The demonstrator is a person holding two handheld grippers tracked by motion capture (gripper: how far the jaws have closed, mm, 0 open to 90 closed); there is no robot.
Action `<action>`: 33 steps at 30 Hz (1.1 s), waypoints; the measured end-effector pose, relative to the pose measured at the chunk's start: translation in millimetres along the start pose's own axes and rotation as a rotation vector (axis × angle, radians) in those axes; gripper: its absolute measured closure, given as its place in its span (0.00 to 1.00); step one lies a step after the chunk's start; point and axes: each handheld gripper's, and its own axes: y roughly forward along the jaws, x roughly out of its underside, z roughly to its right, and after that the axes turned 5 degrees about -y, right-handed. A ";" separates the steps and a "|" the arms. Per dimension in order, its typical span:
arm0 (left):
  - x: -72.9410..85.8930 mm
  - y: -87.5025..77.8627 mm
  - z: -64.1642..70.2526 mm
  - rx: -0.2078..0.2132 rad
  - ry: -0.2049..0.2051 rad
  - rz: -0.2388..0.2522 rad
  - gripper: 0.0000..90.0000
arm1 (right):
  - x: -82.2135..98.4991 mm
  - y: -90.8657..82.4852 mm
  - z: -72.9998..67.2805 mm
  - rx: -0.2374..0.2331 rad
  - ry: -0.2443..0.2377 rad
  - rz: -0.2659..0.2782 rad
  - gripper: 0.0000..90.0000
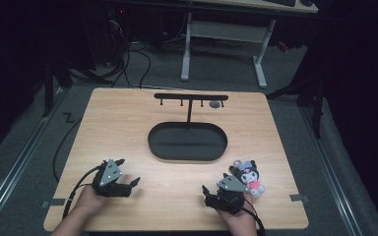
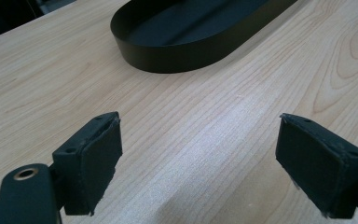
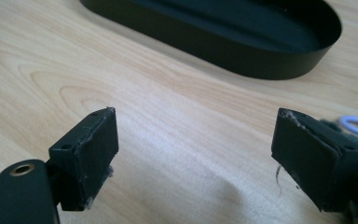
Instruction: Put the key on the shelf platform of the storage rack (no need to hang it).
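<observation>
Left gripper (image 1: 131, 173) and right gripper (image 1: 215, 188) both spread wide, empty, near table's (image 1: 128, 128) front edge; plush toy (image 1: 249, 176) beside right one, tray (image 1: 187, 141) mid-table.

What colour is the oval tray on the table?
Black; the oval tray shows best in the high view, on the light wooden table.

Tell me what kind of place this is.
Probably a lab or recording studio rather than a home: a lone wooden table on grey carpet, dark curtains around it, and cables trailing beneath a desk behind.
</observation>
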 end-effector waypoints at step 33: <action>-0.9 1.1 -0.1 0.000 -0.001 -0.011 0.17 | 2.6 -3.4 12.6 -0.051 0.083 -0.038 0.11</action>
